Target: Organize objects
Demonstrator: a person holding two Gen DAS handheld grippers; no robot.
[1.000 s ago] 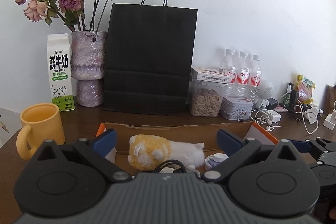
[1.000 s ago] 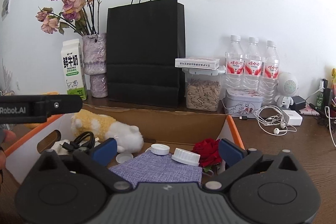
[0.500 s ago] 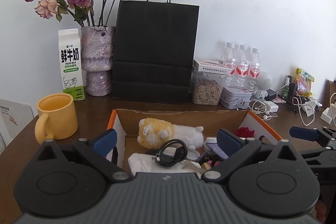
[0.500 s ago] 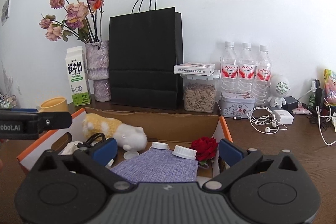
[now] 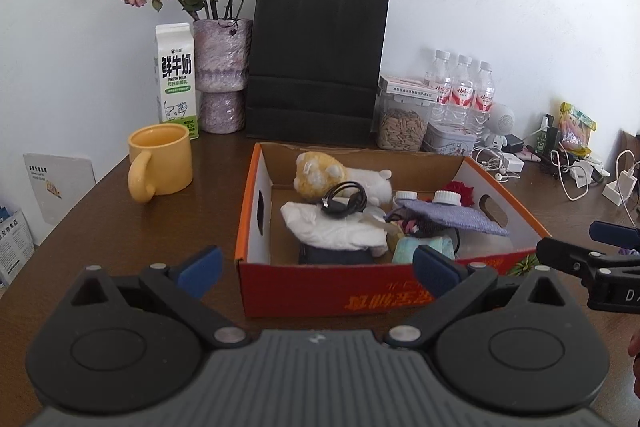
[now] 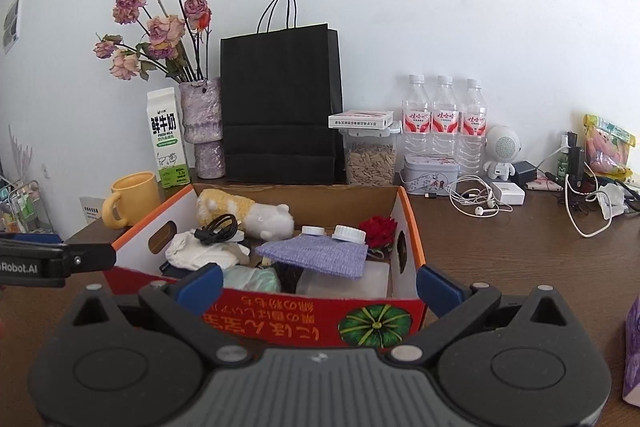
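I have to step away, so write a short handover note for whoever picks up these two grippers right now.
Left gripper: open, empty, in front of the box's near left corner.
Right gripper: open, empty, in front of the box's near wall.
Box on the table holds a plush toy, black cable, white cloth, purple cloth, two white caps and a red rose.
Done: those items are in the box.
Left: yellow mug and earphones are outside it.

A: Cardboard box point(image 5: 360, 291): red-orange outside with orange lettering and a green pumpkin print point(image 6: 375, 323), white inside.

B: Knitted cloth point(image 6: 316, 255): lilac. Ceramic mug point(image 5: 162, 163): yellow. Paper bag point(image 5: 316, 63): black.
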